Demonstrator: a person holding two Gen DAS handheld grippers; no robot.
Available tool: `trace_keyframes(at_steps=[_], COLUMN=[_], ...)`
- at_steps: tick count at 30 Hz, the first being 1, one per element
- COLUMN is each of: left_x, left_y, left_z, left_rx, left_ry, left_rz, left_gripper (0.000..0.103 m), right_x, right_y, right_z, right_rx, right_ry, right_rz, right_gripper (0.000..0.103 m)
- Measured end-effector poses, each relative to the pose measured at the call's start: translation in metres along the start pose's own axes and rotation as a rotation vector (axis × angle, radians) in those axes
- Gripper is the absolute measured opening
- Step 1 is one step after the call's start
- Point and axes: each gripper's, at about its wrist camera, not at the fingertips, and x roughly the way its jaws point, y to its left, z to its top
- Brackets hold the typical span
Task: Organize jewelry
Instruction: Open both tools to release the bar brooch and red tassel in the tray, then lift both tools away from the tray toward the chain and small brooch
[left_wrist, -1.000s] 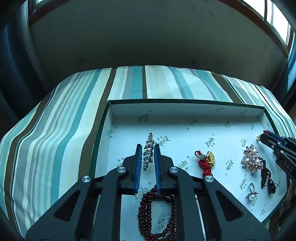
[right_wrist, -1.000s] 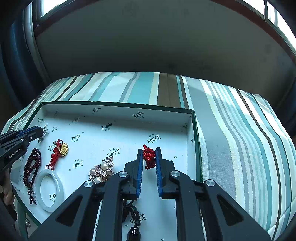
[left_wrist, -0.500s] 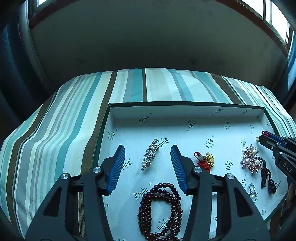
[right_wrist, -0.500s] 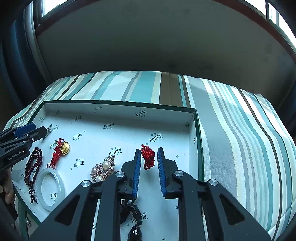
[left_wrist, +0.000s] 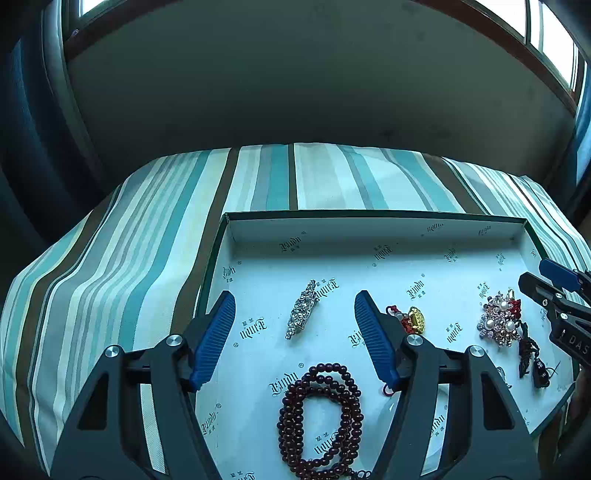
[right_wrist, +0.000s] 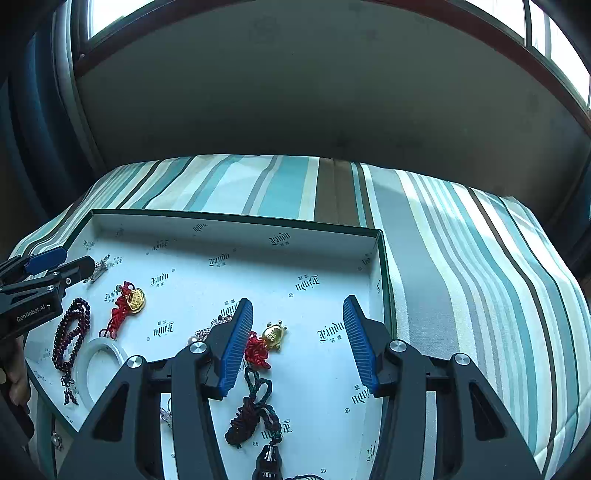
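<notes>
A white-lined box with a green rim holds the jewelry. My left gripper is opening, and a rhinestone bar brooch lies flat between its blue pads, untouched. Below it is a dark red bead bracelet. My right gripper is opening too. A gold turtle charm on a red knot rests on the box floor beside its left pad, with a dark corded pendant trailing below. A pearl brooch lies at the right.
The box sits on a teal, brown and cream striped cloth that drops off at the far edge before a dark wall. Inside are also a red knot with a gold charm and a white bangle. A hand shows at the left edge.
Both grippers went from shut to wide apart. The left let go of the rhinestone brooch, the right let go of the red knot, and the gold turtle charm now shows.
</notes>
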Motion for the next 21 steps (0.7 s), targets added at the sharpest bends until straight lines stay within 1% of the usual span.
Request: trace_keyframes(at_steps=[5,10,14,18,21], left_x=[-0.015,-0.046,-0.074,-0.098,-0.111], left_y=[0.0,-0.004,-0.006,-0.005,-0.004], left_z=[0.0,-0.008,-0.025,-0.047,-0.065], left_rx=[0.004,0.026,0.037,0.035,0.029], left_ry=[-0.025,-0.065,-0.082,-0.074,-0.061], left_rz=[0.01,0.021,0.017,0.013,0.009], left_gripper=[0.067,0.068,0.068,0.068,0.068], right_x=[-0.015,-0.044,-0.071,-0.09,-0.103], right_y=[0.003,0.008,0.013,0.026,0.033], right_z=[-0.002,-0.011,-0.028,-0.048,-0.062], right_rx=[-0.005,-0.013,-0.019,-0.048,-0.059], right_ry=[-0.017,-0.038,-0.047,-0.021,-0.012], right_rz=[0.007,0.022,0.034,0.048,0.04], right_gripper=[0.051,0.051,0.051,0.051,0.051])
